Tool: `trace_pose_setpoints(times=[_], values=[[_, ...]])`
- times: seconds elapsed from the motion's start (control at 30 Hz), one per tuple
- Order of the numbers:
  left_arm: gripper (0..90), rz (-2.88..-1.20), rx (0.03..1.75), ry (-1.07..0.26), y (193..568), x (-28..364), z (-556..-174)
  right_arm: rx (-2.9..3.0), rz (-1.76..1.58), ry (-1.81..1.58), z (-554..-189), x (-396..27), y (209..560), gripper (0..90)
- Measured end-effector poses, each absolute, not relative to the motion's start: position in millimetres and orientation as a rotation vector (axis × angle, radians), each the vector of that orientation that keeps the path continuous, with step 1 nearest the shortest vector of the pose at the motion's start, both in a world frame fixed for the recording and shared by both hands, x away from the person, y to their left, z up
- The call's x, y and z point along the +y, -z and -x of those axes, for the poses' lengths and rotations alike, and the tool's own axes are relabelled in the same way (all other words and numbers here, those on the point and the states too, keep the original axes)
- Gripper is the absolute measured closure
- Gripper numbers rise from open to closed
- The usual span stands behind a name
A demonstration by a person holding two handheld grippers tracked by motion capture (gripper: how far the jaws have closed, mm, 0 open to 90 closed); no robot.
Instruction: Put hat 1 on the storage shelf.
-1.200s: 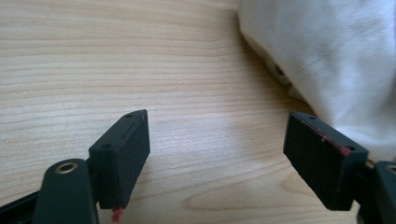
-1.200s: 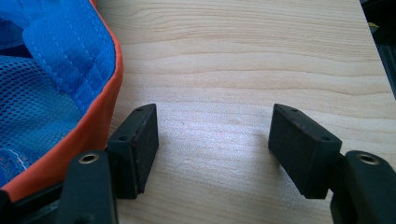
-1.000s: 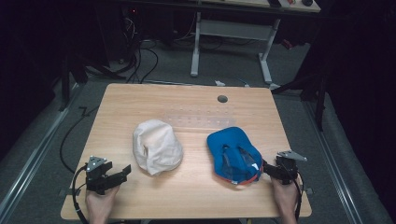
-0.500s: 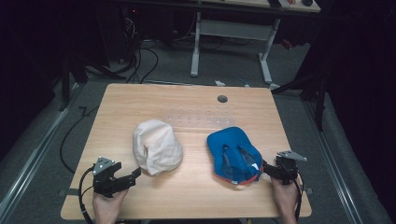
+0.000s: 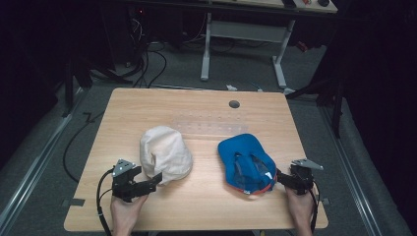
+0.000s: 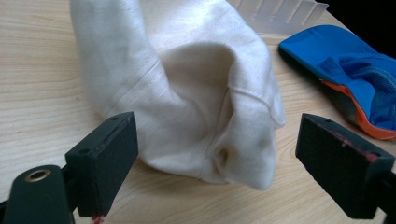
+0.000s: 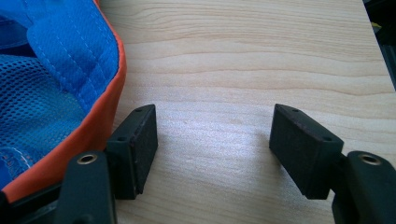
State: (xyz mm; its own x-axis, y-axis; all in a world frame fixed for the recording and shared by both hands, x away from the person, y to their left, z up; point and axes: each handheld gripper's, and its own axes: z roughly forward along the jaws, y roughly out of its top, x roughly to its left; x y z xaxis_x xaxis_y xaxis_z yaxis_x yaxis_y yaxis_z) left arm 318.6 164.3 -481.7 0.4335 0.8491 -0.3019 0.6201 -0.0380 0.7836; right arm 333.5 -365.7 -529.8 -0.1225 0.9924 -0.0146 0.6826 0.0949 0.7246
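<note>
So the left tool (image 5: 156, 178) had just been spreading its jaws, wide apart at the near edge of the floppy cream cloth hat (image 5: 164, 154), nothing pinched. Right tool (image 5: 281, 178) sat gaping beside the blue mesh-lined cap (image 5: 247, 162) on the pale wooden desk (image 5: 196, 105).

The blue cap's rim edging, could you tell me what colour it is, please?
Orange, clearest in the right gripper view on the blue cap.

Cream cap (image 5: 164, 153); blue cap (image 5: 247, 163), orange-edged; light wood-grain table (image 5: 196, 105).
</note>
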Motion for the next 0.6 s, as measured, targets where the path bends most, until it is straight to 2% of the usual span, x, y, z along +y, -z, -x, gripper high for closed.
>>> trace_pose_setpoints(times=[0.33, 0.6], values=[[12.9, -1.796, 1.286, -0.338, 474.6, 144.2, -334.6, 1.867, -1.636, -0.787, -333.5, -365.6, 529.8, 32.2], [14.9, -1.813, 1.320, -0.310, 481.8, 132.6, -346.2, 1.867, -1.635, -0.788, -333.5, -365.7, 529.8, 32.1]])
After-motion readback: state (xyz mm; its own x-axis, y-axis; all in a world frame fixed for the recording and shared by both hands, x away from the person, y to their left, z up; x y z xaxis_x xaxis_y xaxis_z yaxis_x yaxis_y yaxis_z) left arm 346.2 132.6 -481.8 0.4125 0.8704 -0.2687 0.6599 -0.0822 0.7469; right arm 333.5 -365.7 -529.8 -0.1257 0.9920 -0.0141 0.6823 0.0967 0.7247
